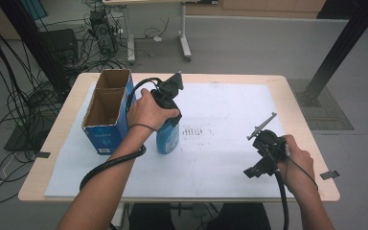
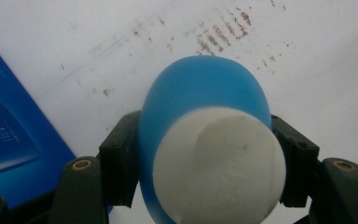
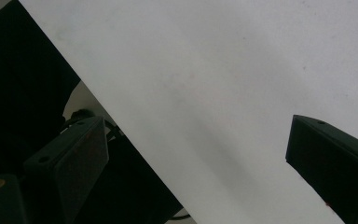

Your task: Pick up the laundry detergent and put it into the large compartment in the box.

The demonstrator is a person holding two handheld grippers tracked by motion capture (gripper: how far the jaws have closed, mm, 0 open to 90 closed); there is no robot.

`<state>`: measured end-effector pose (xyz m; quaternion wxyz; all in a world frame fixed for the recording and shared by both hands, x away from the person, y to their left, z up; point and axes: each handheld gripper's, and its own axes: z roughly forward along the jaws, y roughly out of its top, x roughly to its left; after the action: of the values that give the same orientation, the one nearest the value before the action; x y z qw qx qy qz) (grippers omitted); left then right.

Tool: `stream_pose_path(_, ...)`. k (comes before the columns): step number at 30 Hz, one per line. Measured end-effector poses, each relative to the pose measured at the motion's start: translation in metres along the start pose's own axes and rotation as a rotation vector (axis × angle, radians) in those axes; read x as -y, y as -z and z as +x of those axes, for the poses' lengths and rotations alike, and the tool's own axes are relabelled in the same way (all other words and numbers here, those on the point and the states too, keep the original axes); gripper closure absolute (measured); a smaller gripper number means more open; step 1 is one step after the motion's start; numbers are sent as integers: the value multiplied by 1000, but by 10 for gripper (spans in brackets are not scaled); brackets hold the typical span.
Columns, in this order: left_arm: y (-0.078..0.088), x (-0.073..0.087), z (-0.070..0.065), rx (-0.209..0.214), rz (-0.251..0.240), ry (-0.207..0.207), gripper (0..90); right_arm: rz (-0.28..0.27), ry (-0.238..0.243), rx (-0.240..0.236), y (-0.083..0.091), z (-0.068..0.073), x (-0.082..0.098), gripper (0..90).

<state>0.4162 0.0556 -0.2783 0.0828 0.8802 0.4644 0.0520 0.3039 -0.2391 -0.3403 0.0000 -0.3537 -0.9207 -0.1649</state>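
Note:
A blue bottle with a white cap stands on the white sheet, just right of the open box. My left gripper comes down on it from above and is shut on its upper part; in the left gripper view both pads press the blue sides just under the cap. My right gripper hovers over the sheet's right front part. Its jaws stand wide apart with nothing between them.
An open blue cardboard box with two compartments stands at the table's left, close to the bottle; its side shows in the left gripper view. Faint brown marks lie mid-sheet. The wooden table edge borders the sheet.

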Motion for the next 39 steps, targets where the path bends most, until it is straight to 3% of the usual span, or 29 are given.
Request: stream_pose_path(39, 1, 0, -7, -28, 0, -18, 377, 10, 4, 9, -1, -2, -2, 54)
